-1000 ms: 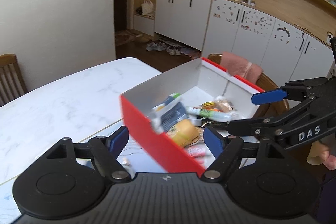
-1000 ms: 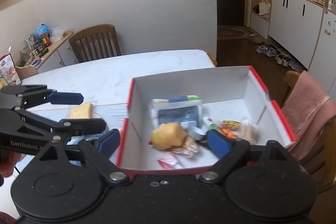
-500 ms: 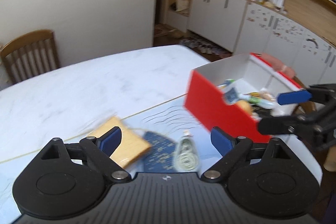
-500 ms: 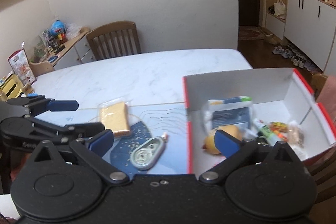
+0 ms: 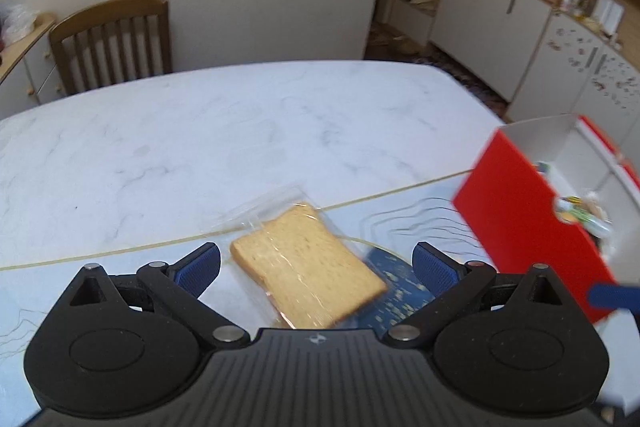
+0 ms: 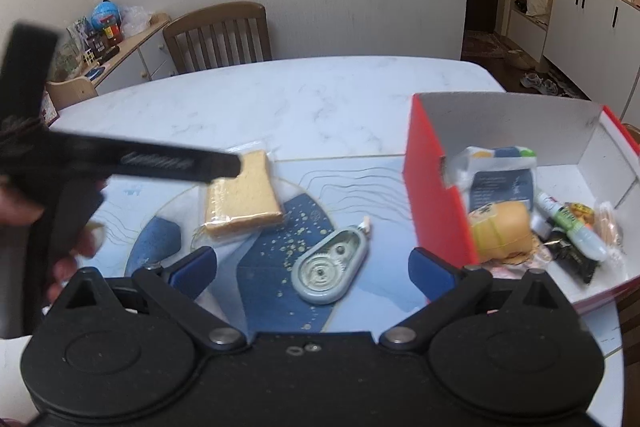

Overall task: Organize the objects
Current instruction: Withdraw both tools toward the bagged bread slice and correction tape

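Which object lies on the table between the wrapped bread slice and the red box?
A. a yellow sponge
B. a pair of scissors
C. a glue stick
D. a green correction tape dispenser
D: the green correction tape dispenser lies on the placemat, right of the wrapped bread slice and left of the red box.

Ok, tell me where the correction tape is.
In the right wrist view, the correction tape lies on the blue placemat, between the wrapped bread slice on its left and the red box on its right.

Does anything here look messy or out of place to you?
Two things lie loose on the patterned mat, outside the red box that holds the other items: a wrapped bread slice and a pale green tape dispenser. Inside the box, the items are heaped untidily.
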Action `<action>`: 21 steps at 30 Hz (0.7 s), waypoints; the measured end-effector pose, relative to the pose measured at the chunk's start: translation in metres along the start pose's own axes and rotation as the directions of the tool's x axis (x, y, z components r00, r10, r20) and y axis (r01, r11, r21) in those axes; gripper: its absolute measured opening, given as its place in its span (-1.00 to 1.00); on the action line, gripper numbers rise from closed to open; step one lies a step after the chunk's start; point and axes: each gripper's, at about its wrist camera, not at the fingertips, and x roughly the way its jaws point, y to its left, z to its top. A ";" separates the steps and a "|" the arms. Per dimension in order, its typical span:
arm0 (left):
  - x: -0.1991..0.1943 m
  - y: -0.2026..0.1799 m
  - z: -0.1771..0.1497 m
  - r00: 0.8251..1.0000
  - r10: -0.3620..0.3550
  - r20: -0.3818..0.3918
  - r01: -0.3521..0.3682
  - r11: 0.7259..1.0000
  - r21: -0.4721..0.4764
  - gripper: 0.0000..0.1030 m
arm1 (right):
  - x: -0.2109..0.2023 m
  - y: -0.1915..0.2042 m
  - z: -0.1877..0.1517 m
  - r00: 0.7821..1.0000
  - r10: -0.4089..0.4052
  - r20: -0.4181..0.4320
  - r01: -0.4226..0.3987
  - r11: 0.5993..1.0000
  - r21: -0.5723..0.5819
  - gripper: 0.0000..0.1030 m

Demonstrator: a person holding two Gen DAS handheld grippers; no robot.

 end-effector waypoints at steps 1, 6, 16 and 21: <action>0.007 0.001 0.002 1.000 0.016 -0.011 -0.016 1.000 -0.010 0.99 | 0.004 0.002 -0.001 1.000 -0.005 -0.005 0.005 1.000 -0.001 0.99; 0.036 -0.002 0.008 0.994 0.088 -0.068 -0.091 0.995 -0.039 0.99 | 0.024 0.007 -0.004 0.999 -0.033 -0.033 0.033 0.999 0.006 0.98; 0.080 0.000 0.013 0.972 0.167 -0.166 -0.183 0.980 -0.084 0.99 | 0.060 0.004 -0.006 0.993 -0.081 -0.089 0.081 0.997 0.002 0.97; 0.091 0.003 0.009 0.967 0.159 -0.201 -0.182 0.978 -0.105 0.99 | 0.074 0.005 -0.006 0.989 -0.095 -0.112 0.095 0.995 -0.004 0.97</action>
